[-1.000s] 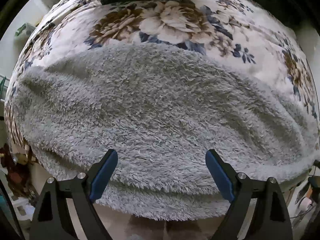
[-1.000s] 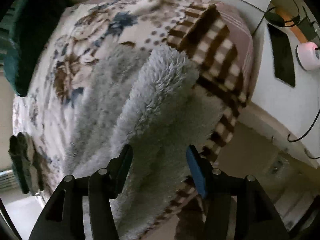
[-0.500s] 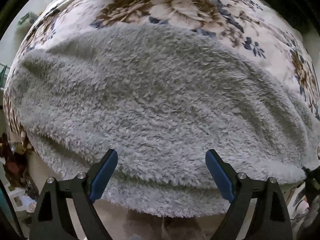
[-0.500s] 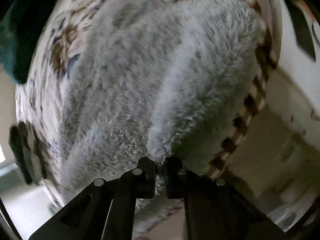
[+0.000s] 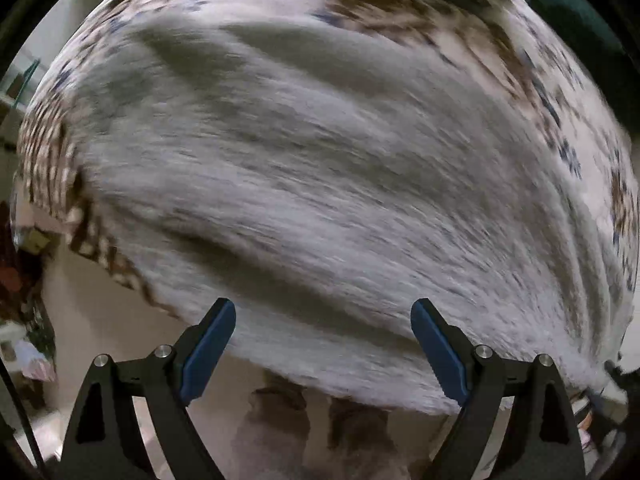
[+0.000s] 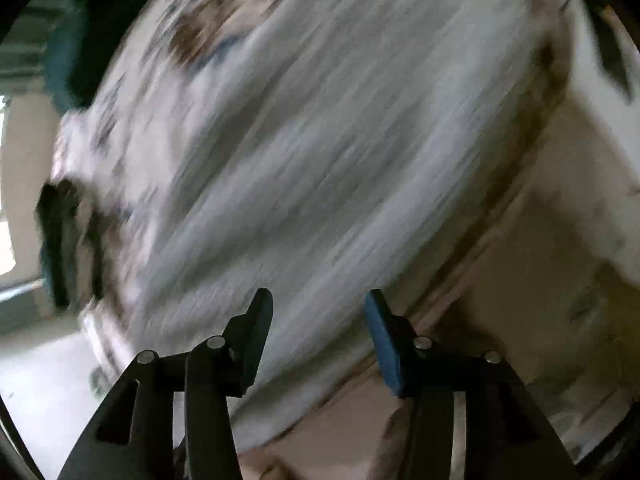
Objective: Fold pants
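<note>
The fluffy grey pants (image 5: pixel 328 184) lie spread over a floral bedspread (image 5: pixel 572 112), and both views are smeared by motion. My left gripper (image 5: pixel 323 320) hangs above the pants' near edge, open wide, with nothing between its blue pads. In the right wrist view the grey pants (image 6: pixel 320 152) fill the middle of the picture. My right gripper (image 6: pixel 319 312) is over their lower edge, its jaws opening, and no cloth is pinched between the fingers.
A brown checked blanket (image 5: pixel 52 160) runs along the bed's left edge. Pale floor (image 5: pixel 108 312) lies below the bed's edge. A dark green cushion (image 6: pixel 76 24) sits at the upper left in the right wrist view, and dark folded clothes (image 6: pixel 60 240) at the left.
My right gripper closed on a fold of the grey pants half a second ago and has since let go and opened. Both grippers have swept sideways over the bed; the left stayed open.
</note>
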Tool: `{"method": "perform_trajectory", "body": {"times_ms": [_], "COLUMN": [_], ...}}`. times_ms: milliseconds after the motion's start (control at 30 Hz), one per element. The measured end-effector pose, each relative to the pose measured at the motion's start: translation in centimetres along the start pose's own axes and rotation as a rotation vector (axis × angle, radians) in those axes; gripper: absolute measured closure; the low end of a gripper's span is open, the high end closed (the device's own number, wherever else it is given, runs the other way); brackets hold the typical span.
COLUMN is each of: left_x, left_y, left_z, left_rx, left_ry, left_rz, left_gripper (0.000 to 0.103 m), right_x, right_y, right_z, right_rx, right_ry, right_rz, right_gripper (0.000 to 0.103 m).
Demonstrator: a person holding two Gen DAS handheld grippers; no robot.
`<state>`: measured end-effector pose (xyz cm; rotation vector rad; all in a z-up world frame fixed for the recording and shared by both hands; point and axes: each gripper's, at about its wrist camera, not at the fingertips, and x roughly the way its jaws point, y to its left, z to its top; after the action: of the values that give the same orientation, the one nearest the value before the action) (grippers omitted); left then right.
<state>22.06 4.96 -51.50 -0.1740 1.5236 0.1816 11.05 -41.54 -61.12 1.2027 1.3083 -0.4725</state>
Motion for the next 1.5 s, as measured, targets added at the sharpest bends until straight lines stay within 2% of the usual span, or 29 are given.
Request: {"method": "perform_trajectory", "body": {"times_ms": [100,200,333,367,400,433,467,533,633,767,867,900,933,1000,1067,1133,1233,1333,1367,1400,1433,1500], "left_x": [-0.7,-0.6,1.9,2.9,3.5,3.8,3.8,2.9,0.3,-1.8,-2.1,-1.8,-1.2,-0.7,0.0,0.2,0.1,1.4,1.6,1.5,1.2,-0.2], "left_y": [5.2,9.8,15.0,16.1,17.1,17.6,17.9,17.7,16.5,18.6,20.4,20.5,20.9,21.7,22.0,21.9,21.0,20.0,19.9,19.9,19.7,19.3], "left_z": [2.2,4.5,7.4,8.0,8.5,8.9,9.1,9.1,7.9,6.1,4.8,5.6,5.5,5.3,5.6,6.2,7.7,9.7,10.0,10.3,10.6,10.7], "left_rx": [-0.104,-0.205,-0.33,-0.357,-0.377,-0.39,-0.389,-0.331,-0.248,-0.288,-0.306,-0.309,-0.321,-0.371,-0.427,-0.459,-0.441,-0.411,-0.403,-0.397,-0.374,-0.325], "left_ry": [-0.018,-0.038,-0.026,-0.016,-0.02,-0.031,-0.042,-0.082,-0.148,-0.158,-0.154,-0.142,-0.118,-0.084,-0.06,-0.07,-0.098,-0.11,-0.131,-0.157,-0.174,-0.232], "left_rz": [-0.012,-0.001,-0.006,-0.029,-0.052,-0.076,-0.109,-0.111,-0.103,-0.132,-0.112,-0.111,-0.146,-0.223,-0.303,-0.345,-0.332,-0.253,-0.232,-0.22,-0.214,-0.192], "left_gripper": [0.014,0.014,0.014,0.018,0.027,0.053,0.072,0.082,0.083,0.092,0.093,0.093,0.093,0.09,0.066,0.058,0.057,0.057,0.063,0.087,0.093,0.095], "right_x": [4.1,8.5,12.3,13.1,13.3,13.4,13.7,12.8,10.8,8.1,5.9,5.4,5.2,5.4,7.1,8.3,9.6,11.0,11.4,11.5,11.6,10.8], "right_y": [3.8,6.8,8.2,8.4,8.5,8.7,9.2,9.8,11.1,12.1,10.8,10.4,9.8,8.7,8.4,8.1,8.0,8.4,8.4,8.4,8.6,8.7], "right_z": [-4.7,-8.9,-11.2,-11.1,-11.2,-11.4,-11.5,-12.0,-13.3,-15.5,-15.9,-16.2,-16.3,-16.2,-15.4,-14.9,-14.4,-14.6,-14.7,-14.8,-14.9,-15.2], "right_rx": [-0.042,-0.024,0.031,0.046,0.053,0.052,0.043,-0.004,-0.095,-0.184,-0.206,-0.207,-0.21,-0.213,-0.176,-0.149,-0.123,-0.115,-0.111,-0.102,-0.102,-0.112], "right_ry": [0.09,0.144,0.141,0.123,0.1,0.072,0.054,0.015,-0.021,-0.026,-0.016,-0.009,0.002,0.025,0.069,0.09,0.109,0.116,0.114,0.098,0.084,0.057], "right_rz": [0.017,0.042,0.051,0.053,0.052,0.047,0.041,0.019,-0.007,-0.015,-0.017,-0.019,-0.028,-0.043,-0.025,-0.014,-0.016,-0.009,-0.006,0.001,-0.003,-0.003], "right_gripper": [0.052,0.052,0.052,0.056,0.064,0.082,0.087,0.092,0.095,0.095,0.095,0.095,0.095,0.095,0.093,0.09,0.071,0.07,0.071,0.075,0.093,0.095]}}
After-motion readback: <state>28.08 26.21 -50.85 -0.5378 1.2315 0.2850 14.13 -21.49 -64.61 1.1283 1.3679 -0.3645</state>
